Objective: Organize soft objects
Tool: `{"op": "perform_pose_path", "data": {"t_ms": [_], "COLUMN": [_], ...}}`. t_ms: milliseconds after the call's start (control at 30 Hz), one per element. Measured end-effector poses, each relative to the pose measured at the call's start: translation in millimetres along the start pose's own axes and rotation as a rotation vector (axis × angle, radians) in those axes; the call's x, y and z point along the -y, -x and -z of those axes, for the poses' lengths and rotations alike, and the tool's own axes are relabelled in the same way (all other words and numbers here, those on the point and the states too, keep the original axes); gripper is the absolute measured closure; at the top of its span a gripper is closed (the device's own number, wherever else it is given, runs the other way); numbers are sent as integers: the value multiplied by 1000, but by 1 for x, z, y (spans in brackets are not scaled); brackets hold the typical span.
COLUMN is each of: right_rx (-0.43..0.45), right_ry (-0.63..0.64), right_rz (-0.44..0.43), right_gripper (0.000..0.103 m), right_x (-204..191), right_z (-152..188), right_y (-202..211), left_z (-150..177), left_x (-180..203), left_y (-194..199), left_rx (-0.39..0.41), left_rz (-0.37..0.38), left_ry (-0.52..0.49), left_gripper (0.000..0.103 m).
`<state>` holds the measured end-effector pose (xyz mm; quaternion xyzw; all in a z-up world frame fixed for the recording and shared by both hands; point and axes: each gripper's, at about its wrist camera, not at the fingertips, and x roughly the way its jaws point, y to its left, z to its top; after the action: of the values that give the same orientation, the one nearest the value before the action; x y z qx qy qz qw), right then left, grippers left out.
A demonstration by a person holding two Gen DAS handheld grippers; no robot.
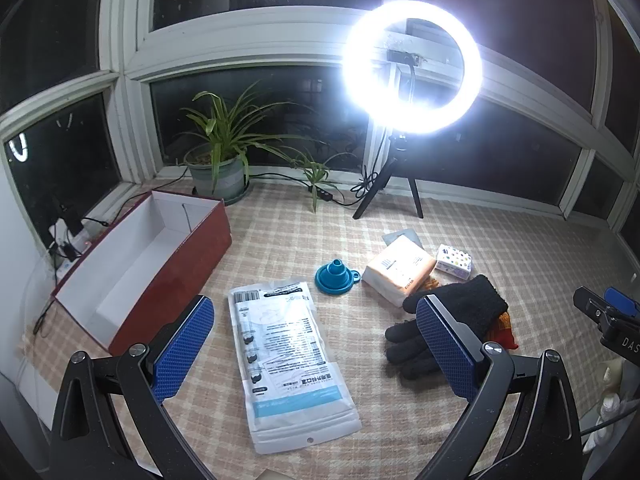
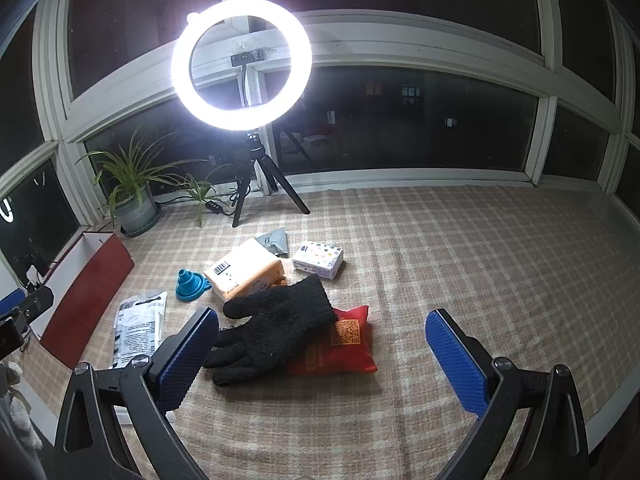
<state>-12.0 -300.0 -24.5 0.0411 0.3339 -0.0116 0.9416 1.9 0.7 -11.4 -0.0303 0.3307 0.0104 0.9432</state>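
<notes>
A black knit glove lies on the checked cloth, partly over a red pouch. Behind them sit an orange tissue pack, a small white patterned pack and a blue funnel. A flat plastic packet lies between the fingers of my left gripper, which is open above it. The empty red box stands to its left. My right gripper is open, its left finger near the glove's fingertips. In the left wrist view the glove lies behind the right finger.
A ring light on a tripod and a potted plant stand at the back by the windows, with cables around them. A grey pouch lies behind the tissue pack. The cloth to the right is bare.
</notes>
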Motion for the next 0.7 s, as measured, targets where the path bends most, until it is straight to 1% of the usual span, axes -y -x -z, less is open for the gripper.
{"op": "perform_pose_path", "data": {"t_ms": [467, 700], "right_rx": [-4, -24], "right_ry": [1, 3], "right_rz": [-1, 11], "right_gripper": [1, 1], "right_x": [3, 8], "right_z": [1, 3], "right_y": [-3, -14], "left_z": [-1, 3], "left_x": [0, -2], "left_y": [-11, -24], "left_rx": [-22, -45], "left_rz": [13, 32], "left_ry": [3, 18], "left_gripper": [2, 2]}}
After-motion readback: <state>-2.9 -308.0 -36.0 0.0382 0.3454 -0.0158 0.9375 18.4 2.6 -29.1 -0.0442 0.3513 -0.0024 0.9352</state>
